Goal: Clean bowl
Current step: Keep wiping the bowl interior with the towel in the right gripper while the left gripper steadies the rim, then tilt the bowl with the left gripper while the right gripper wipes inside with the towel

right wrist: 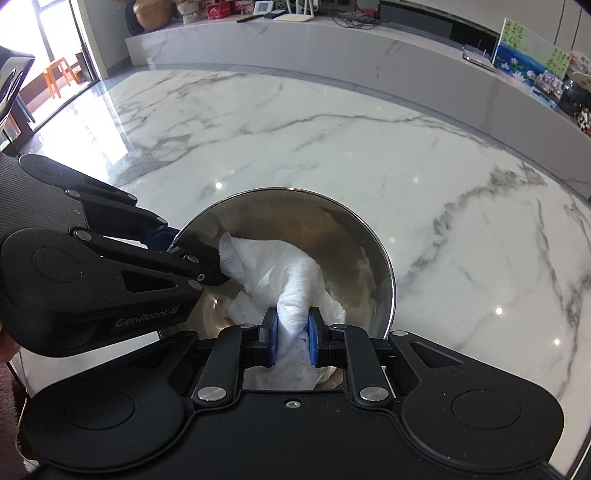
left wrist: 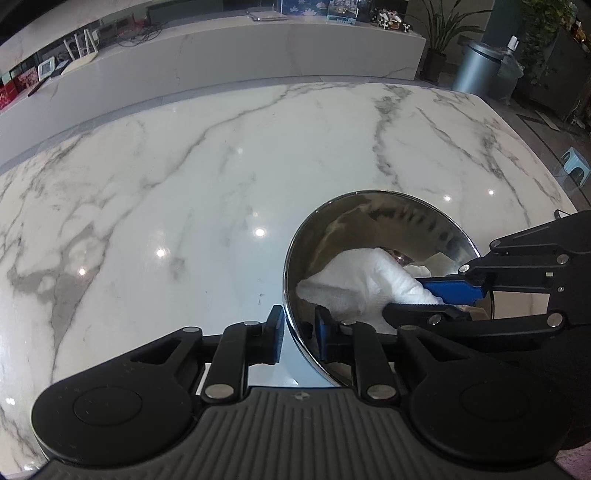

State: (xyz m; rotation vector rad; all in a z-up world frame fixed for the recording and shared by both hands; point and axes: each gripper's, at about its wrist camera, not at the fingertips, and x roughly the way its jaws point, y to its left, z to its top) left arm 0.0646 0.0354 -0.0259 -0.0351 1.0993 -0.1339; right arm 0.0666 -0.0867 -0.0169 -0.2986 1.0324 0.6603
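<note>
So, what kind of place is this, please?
Probably a home living or dining area: a glossy marble table, a long marble ledge crowded with routers, cables and boxes, and a potted plant beside a metal bin.

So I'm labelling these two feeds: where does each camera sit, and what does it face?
Left wrist: on the left gripper, looking down; its jaws straddle the bowl rim without pressing it.
Right wrist: on the right gripper, looking down into the bowl; jaws pinch the white cloth.
Shared: bowl, cloth, marble table, each other's gripper.
</note>
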